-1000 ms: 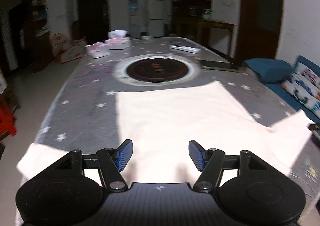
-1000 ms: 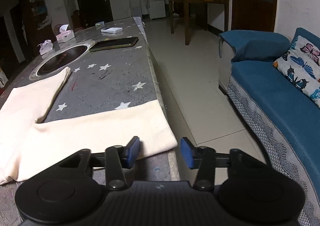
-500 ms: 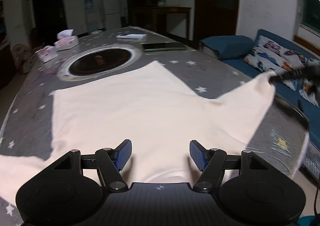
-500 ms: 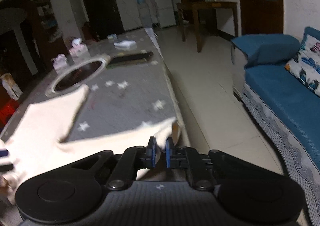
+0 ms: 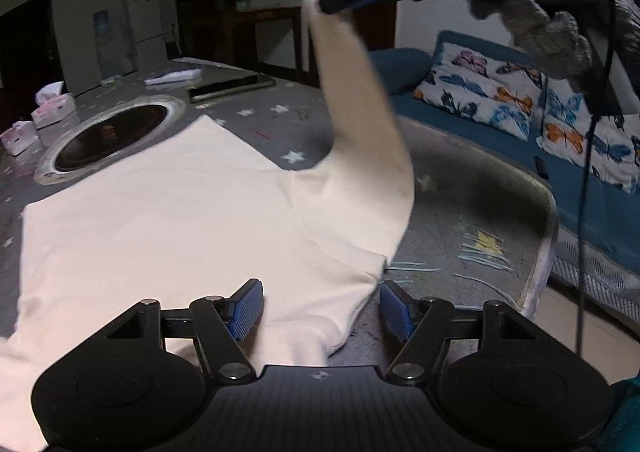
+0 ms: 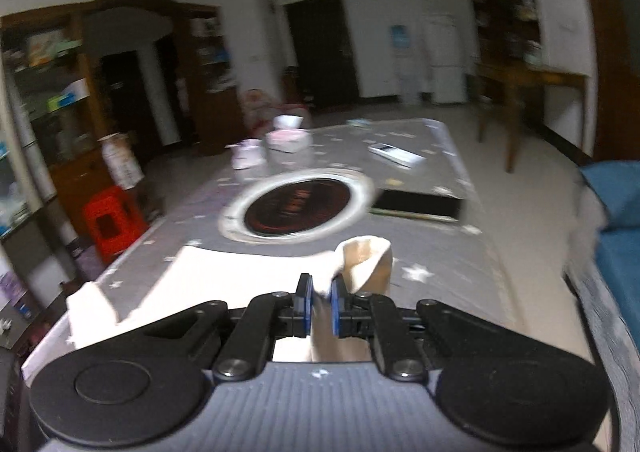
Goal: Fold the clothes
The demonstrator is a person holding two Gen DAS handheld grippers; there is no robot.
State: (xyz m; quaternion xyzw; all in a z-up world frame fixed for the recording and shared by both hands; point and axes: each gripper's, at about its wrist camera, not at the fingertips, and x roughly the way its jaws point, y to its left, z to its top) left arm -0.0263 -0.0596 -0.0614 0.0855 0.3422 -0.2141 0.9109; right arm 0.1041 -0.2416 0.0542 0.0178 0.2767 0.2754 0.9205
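Note:
A cream long-sleeved top [image 5: 168,212] lies flat on the grey star-patterned table [image 5: 472,212]. My left gripper [image 5: 320,310] is open, low over the top's near edge by the right shoulder, holding nothing. My right gripper [image 6: 320,298] is shut on the cuff of the right sleeve [image 6: 362,264] and holds it high above the table. In the left wrist view the raised sleeve [image 5: 360,120] hangs from the right gripper [image 5: 340,0] at the top. The body of the top also shows in the right wrist view [image 6: 224,284].
A round hotplate [image 5: 108,134] is set into the table beyond the top. Tissue boxes [image 5: 54,108], a dark tablet [image 5: 230,86] and a white remote [image 5: 172,77] lie farther back. A blue sofa with butterfly cushions [image 5: 492,94] stands right. A red stool [image 6: 112,220] stands left of the table.
My right gripper closed on the sleeve cuff at the table's right edge, then lifted it high and swung it leftwards over the table. My left gripper stayed open and shifted right along the near edge.

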